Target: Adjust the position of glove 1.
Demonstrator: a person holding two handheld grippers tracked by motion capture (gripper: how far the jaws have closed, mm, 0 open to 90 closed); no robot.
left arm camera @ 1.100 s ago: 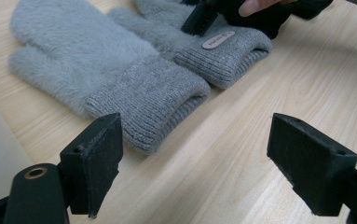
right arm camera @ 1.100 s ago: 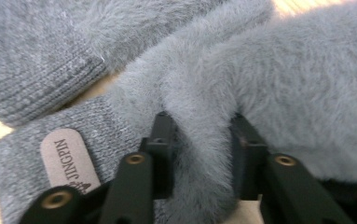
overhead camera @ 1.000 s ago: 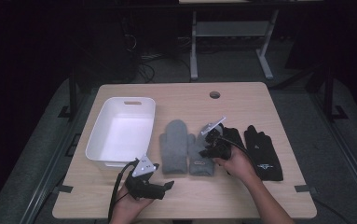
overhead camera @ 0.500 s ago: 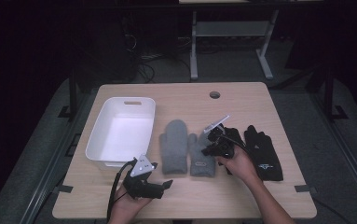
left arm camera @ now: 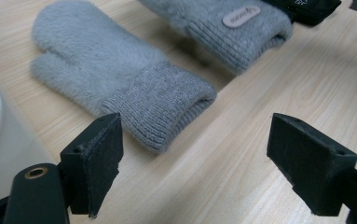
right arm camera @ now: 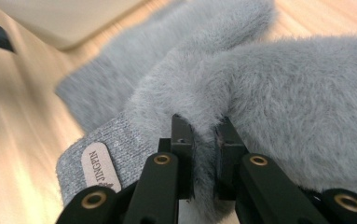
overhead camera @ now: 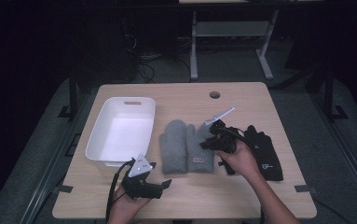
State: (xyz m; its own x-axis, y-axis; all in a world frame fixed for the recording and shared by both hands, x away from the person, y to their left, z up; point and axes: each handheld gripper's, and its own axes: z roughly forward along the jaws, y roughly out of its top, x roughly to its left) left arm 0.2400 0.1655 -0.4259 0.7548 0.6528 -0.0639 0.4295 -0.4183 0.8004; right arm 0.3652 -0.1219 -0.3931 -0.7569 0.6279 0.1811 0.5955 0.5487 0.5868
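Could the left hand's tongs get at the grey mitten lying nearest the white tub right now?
Probably yes. The left tongs stand open, pointing at the cuff of that mitten, with only bare table between them and nothing lying in the way.

The fuzzy grey knitted mitten with a small oval label on its ribbed cuff [overhead camera: 200, 150] lies on the wooden desk [overhead camera: 241, 100], its fluffy edge bunched and lifted. Just beside it, a matching grey fleecy mitten [overhead camera: 174, 145] lies flat, cuff toward the person.
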